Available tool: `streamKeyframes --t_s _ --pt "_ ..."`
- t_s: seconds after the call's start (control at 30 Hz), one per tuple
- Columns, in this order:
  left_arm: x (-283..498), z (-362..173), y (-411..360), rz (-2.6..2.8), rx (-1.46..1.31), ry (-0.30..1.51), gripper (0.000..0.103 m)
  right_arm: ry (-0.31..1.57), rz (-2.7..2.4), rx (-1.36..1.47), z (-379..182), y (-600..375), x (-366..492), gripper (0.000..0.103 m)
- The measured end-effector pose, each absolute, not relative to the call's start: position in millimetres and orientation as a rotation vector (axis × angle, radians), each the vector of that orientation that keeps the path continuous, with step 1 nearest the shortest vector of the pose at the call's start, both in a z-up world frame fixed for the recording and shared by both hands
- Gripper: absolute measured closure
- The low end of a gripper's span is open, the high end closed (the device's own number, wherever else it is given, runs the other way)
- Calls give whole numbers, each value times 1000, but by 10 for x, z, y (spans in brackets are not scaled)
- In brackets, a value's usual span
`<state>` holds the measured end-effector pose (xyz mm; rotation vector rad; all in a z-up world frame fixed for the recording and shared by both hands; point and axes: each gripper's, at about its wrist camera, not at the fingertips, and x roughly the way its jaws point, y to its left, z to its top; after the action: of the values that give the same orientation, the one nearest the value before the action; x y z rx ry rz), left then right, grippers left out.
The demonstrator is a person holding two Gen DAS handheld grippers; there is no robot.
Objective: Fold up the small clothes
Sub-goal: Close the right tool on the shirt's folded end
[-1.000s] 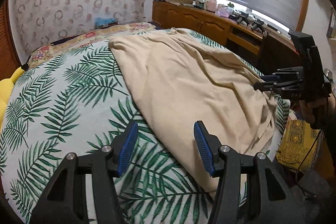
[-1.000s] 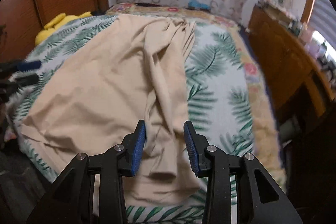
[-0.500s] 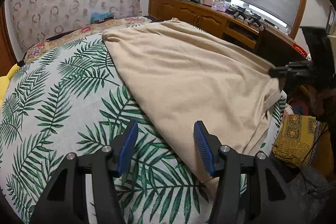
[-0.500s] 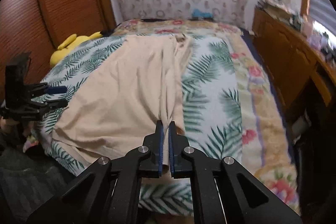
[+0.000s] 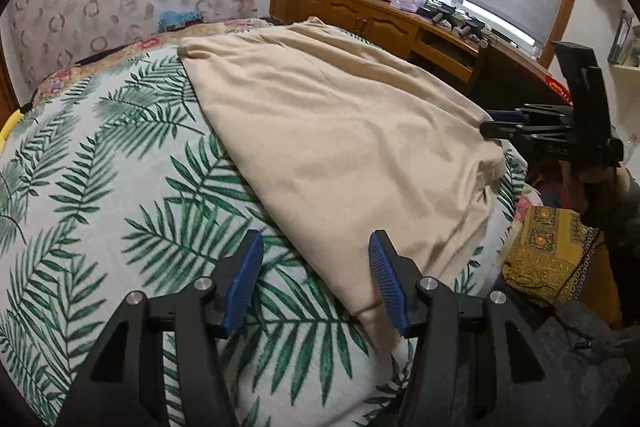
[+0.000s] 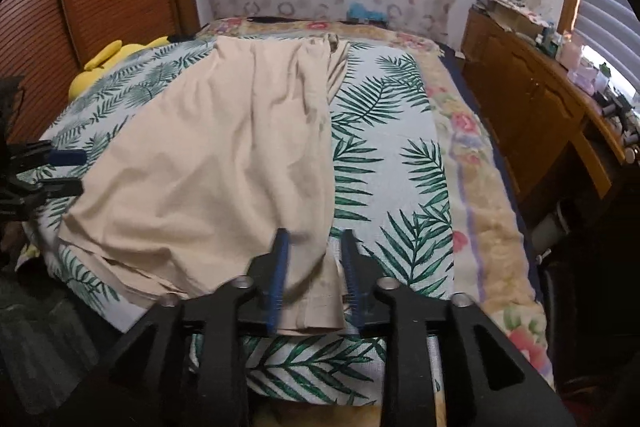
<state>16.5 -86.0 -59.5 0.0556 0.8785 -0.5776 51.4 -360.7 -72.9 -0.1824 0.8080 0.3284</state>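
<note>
We just let go of the beige garment [image 6: 224,163] spread on the bed [image 6: 384,163]: right gripper [image 6: 314,279] opening around its hem, left gripper [image 5: 316,283] open, empty, so folding's next

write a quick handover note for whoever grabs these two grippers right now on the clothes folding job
Left gripper: open, nothing held, hovering over the near left edge of the beige cotton garment.
Right gripper: jaws opening, the garment's near right hem corner lies between the pads, no longer pinched.
The garment lies spread lengthwise on the palm-leaf print bedspread, with a lengthwise fold ridge along its right side and its near hem at the bed's edge.
Done: garment laid out, roughly flat.
Left: no clean fold made yet; smooth the wrinkles, then probably grip both near corners and fold away from you.
</note>
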Motion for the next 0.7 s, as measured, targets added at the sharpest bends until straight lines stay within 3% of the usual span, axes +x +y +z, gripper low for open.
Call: streamKeyframes --t_s 0.13,0.5,0.7 --pt "141 -631 -884 -586 66 898 49 832 325 -184 -835 -3610 532 58" --pt "68 -669 -901 -613 68 922 49 869 378 -170 -957 -3653 446 55" --pt "30 -669 -936 -665 53 937 54 877 452 -149 -940 -3609 427 81"
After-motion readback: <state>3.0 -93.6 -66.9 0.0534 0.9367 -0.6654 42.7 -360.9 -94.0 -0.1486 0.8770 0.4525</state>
